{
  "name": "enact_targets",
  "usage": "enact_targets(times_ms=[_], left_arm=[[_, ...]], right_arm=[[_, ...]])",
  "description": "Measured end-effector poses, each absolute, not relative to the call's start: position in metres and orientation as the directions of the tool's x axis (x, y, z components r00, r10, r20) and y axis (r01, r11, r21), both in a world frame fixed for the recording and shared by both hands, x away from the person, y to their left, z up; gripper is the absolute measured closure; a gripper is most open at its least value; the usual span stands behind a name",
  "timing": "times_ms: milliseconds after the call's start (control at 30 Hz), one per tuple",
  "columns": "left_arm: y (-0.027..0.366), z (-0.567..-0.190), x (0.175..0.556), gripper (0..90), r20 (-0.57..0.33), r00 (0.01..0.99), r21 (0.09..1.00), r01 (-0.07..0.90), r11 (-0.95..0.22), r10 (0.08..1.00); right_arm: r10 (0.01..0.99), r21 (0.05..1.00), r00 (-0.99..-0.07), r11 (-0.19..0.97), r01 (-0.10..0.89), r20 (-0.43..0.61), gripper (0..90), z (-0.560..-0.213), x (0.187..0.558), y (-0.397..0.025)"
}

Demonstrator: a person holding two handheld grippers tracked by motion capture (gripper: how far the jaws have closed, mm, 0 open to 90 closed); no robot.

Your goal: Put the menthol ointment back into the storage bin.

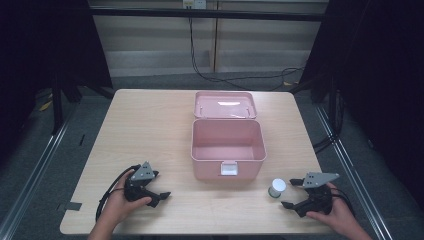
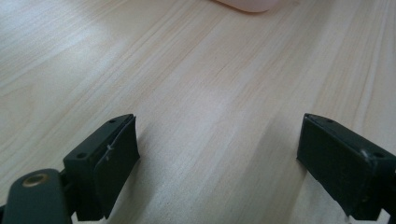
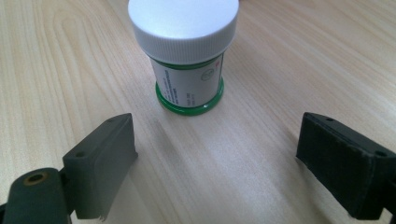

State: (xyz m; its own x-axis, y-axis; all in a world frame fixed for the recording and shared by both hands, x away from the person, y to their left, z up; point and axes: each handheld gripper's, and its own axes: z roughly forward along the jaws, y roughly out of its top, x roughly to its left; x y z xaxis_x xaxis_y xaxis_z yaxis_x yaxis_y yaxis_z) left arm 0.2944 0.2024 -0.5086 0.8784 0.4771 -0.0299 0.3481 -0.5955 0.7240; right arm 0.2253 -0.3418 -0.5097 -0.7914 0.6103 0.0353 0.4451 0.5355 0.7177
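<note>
R tool [image 3: 217, 154] view: jar [image 3: 187, 56] label, green base.

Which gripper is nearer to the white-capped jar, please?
Right. The right gripper sits just beside the jar, open toward it; the left gripper rests across the table, past the pink box.

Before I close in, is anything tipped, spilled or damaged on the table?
Nothing stands out. The jar stands upright with its white cap on, just ahead of the open right hand-held gripper. The pink box sits square with its lid open.
</note>
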Motion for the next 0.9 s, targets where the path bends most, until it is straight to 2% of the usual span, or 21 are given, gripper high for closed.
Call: enact_targets(times_ms=[400,567,900], left_arm=[[0.202,-0.509,0.294,11.9,-0.032,0.878,0.724,0.350,-0.594,0.479],[0.202,-0.509,0.294,11.9,-0.032,0.878,0.724,0.350,-0.594,0.478],[0.202,-0.509,0.294,11.9,-0.032,0.878,0.724,0.350,-0.594,0.478]], right_arm=[[0.613,0.594,-0.786,0.605,0.530,0.077,19.9,-0.493,0.237,-0.334],[0.576,0.537,-0.811,0.655,0.532,0.101,22.2,-0.483,0.242,-0.326],[0.581,0.459,-0.808,0.693,0.556,0.101,27.7,-0.457,0.256,-0.314]])
